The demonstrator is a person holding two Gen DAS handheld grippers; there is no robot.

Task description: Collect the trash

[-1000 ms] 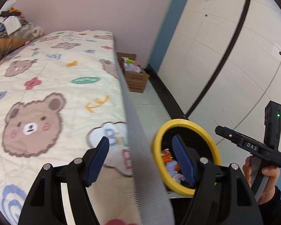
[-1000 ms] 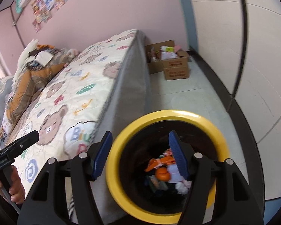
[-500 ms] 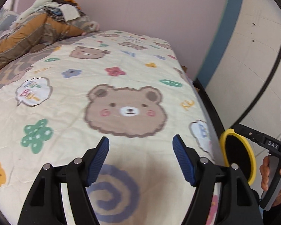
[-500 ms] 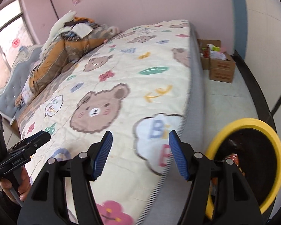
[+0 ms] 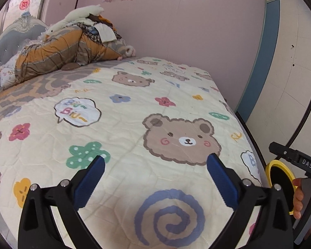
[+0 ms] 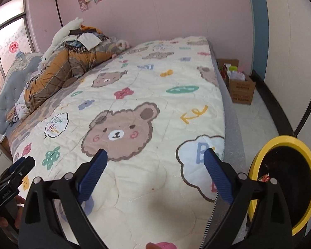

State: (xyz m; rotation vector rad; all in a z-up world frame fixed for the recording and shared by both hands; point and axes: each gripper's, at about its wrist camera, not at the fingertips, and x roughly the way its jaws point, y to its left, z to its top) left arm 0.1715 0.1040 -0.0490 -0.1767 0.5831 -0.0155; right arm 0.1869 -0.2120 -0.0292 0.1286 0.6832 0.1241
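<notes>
I held both sets of tongs over the bear-print bed [image 5: 134,128] between pickups: the left tongs [image 5: 155,174] and right tongs [image 6: 155,170] were both spreading wide, nothing between their blue pads. The yellow-rimmed bin [image 6: 284,178], trash already showing inside, stood on the floor at the lower right of the right wrist frame, just beside the mattress edge. I saw no loose trash on the quilt, so I judged this a search step; the next move called for finding a piece first, perhaps near the cardboard box [image 6: 240,89].
</notes>
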